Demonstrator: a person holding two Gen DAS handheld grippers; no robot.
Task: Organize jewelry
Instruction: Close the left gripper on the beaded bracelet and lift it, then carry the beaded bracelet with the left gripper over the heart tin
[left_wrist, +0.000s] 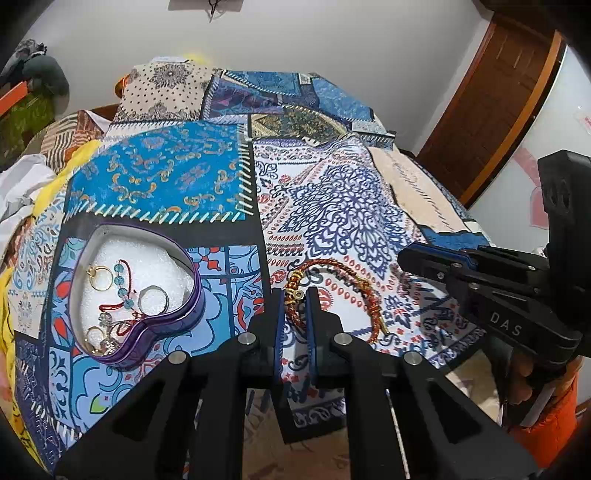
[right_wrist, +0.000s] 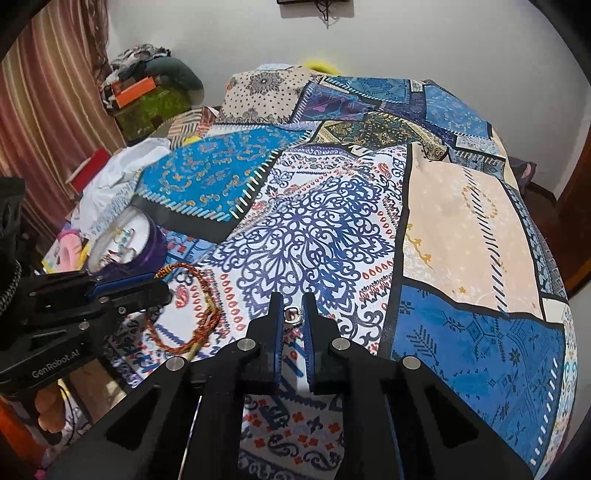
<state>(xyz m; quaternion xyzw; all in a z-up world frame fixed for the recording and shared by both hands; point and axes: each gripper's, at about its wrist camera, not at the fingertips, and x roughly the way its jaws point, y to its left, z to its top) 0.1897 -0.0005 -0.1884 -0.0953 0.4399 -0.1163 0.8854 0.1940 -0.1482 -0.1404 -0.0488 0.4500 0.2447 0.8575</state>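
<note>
L gripper (left_wrist: 294, 295): fingers clamped on the gold-beaded end of the red braided cord (left_wrist: 369, 291), which lies looped on the patchwork bedspread (left_wrist: 332, 192). R gripper (right_wrist: 293, 301): fingers pinched on a small silver ring (right_wrist: 290, 315) at bedspread level. Heart-shaped purple tin (left_wrist: 177, 314), just left of the L gripper, holds rings and a bead bracelet on white foam. Far end: cream patterned pillow (left_wrist: 166, 92), white wall (left_wrist: 332, 37).

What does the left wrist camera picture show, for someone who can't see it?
The left hand-held gripper is shut on a red and gold braided cord lying on a patchwork bedspread. A purple heart-shaped box beside it holds rings and beads.
</note>
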